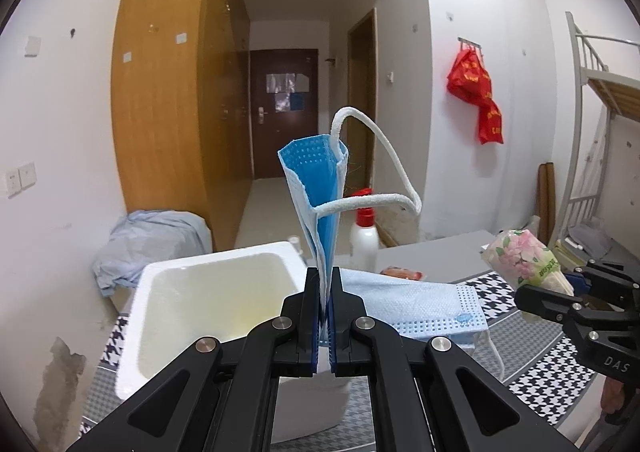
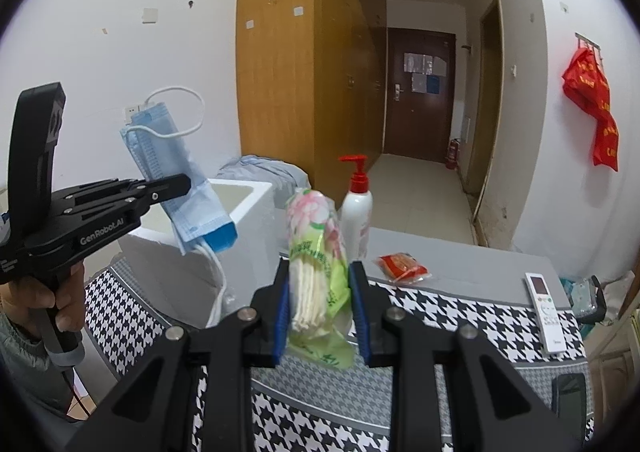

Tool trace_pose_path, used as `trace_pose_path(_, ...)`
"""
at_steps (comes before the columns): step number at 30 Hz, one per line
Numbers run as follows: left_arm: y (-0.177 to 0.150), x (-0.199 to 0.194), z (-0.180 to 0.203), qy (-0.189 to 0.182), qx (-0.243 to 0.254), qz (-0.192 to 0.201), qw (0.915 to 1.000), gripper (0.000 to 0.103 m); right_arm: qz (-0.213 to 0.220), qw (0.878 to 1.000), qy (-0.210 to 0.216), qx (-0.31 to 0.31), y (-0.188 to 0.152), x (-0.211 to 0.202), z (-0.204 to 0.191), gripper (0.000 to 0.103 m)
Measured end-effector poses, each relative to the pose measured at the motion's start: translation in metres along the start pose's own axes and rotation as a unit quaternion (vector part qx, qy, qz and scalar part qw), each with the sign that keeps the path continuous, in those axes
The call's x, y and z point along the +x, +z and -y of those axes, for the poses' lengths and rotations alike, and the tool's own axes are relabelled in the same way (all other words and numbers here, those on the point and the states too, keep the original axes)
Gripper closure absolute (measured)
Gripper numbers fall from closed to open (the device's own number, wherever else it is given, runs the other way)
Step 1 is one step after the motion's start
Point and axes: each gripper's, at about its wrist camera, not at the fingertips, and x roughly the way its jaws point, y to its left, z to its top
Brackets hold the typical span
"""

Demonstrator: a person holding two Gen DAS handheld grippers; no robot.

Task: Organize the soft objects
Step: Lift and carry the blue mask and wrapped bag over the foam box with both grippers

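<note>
Pretty even indoor light, soft shadows, nothing blown out. Heavy fisheye bending with black corners in both views. The tissue pack [image 2: 316, 272] up close looks slightly blurry.

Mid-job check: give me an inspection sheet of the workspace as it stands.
Surface: houndstooth cloth over the table.
Job's things: blue face mask and tissue pack, both held in the air; white foam box open.
Clutter: pump bottle, red packet, remote control.
Grippers: left gripper clamps the mask; right gripper clamps the pack.
Cables: nothing seen.
Surroundings: wooden wardrobe, red bag on the wall.
</note>
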Motion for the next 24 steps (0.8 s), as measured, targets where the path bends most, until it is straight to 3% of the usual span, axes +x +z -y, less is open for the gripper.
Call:
trace_pose_path(12, 0.000, -0.003, -0.030, 0.040, -0.016, -0.001, 0.9991, 0.100, -0.008, 0.999, 0.029, -0.021, 0.009, 0.020, -0.020, 0.071)
trace_pose_path(24, 0.000, 0.015, -0.053, 0.065, -0.028, -0.026, 0.9972, 0.100, -0.014, 0.999, 0.039, -0.031, 0.013, 0.033, -0.031, 0.071)
